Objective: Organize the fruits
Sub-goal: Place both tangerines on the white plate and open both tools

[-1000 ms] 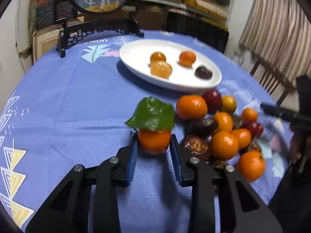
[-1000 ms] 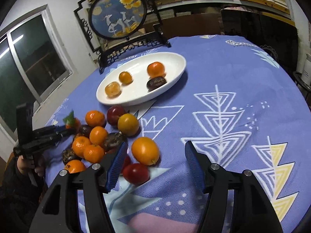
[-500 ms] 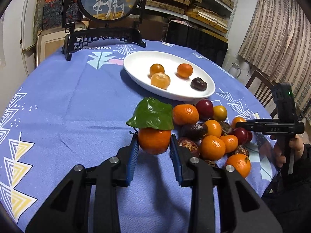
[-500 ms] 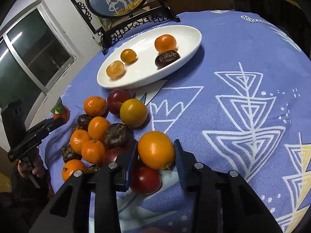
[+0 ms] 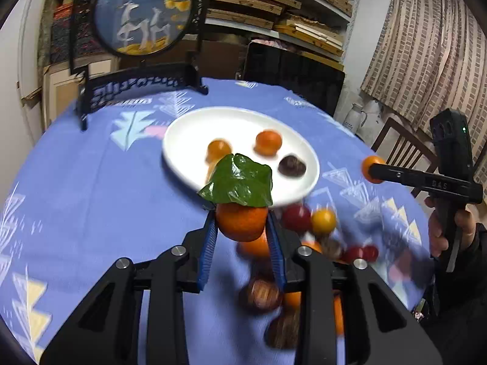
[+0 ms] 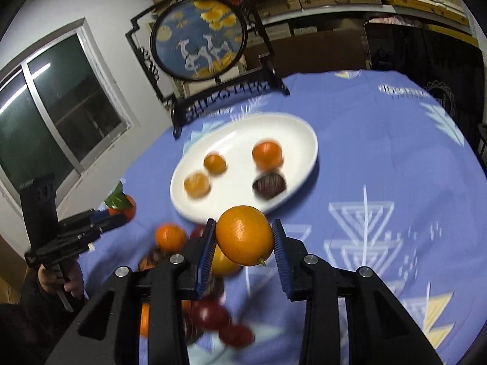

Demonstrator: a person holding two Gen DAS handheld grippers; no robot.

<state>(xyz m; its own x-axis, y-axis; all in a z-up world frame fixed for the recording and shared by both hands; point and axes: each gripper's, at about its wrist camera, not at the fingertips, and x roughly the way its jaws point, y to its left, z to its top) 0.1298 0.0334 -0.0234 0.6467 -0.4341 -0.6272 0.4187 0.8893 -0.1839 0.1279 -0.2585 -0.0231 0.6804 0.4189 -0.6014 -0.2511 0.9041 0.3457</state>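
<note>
My left gripper (image 5: pixel 242 228) is shut on a tangerine (image 5: pixel 242 220) with a green leaf (image 5: pixel 239 184), held above the table short of the white oval plate (image 5: pixel 188 133). My right gripper (image 6: pixel 243 243) is shut on a large orange (image 6: pixel 245 240), also lifted in front of the plate (image 6: pixel 301 127). The plate holds three orange fruits and one dark fruit (image 6: pixel 269 185). A pile of loose orange, red and dark fruits (image 5: pixel 307 219) lies on the blue tablecloth below both grippers. The right gripper with its orange shows in the left wrist view (image 5: pixel 373 168).
A round painted screen on a black stand (image 5: pixel 143 12) stands behind the plate. Shelves line the back wall. A wooden chair (image 5: pixel 398 146) and a curtain are at the right, a window (image 6: pixel 54 112) at the left.
Both grippers have risen off the table with their fruits and moved toward the plate. The right gripper closed on the large orange and lifted it out of the pile.
</note>
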